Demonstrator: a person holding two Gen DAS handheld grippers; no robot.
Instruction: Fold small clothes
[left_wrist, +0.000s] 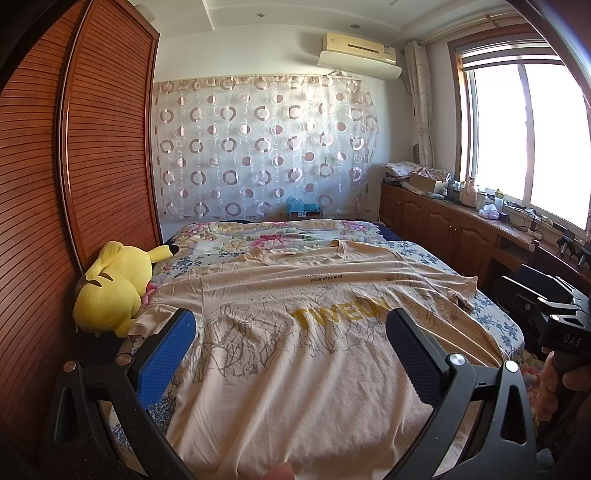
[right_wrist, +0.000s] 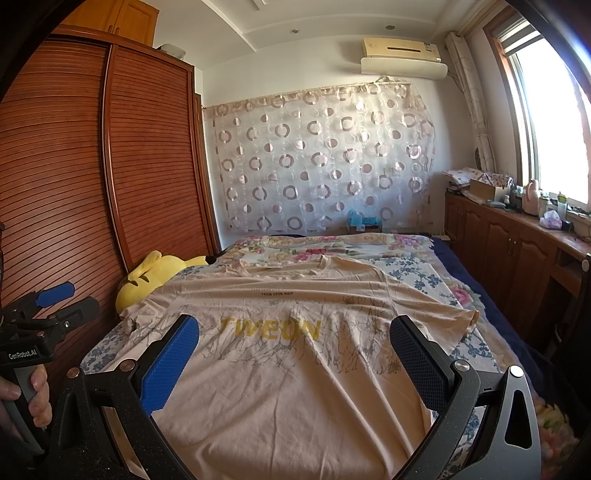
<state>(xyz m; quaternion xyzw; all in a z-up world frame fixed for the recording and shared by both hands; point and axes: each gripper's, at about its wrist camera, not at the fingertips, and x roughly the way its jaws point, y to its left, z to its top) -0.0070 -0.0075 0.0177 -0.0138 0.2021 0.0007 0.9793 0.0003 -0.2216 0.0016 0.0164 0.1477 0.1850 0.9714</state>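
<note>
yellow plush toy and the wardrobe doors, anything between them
Nothing shows between them: in the left wrist view the yellow plush toy lies at the bed's left edge right against the slatted wardrobe doors, beside the t-shirt.

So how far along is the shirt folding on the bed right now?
Barely begun. Done: the beige T-shirt lies spread flat, print up, on the floral bedsheet. In hand: nothing; the left claw and right claw are both open above it. Left: every fold, sleeves and body.
</note>
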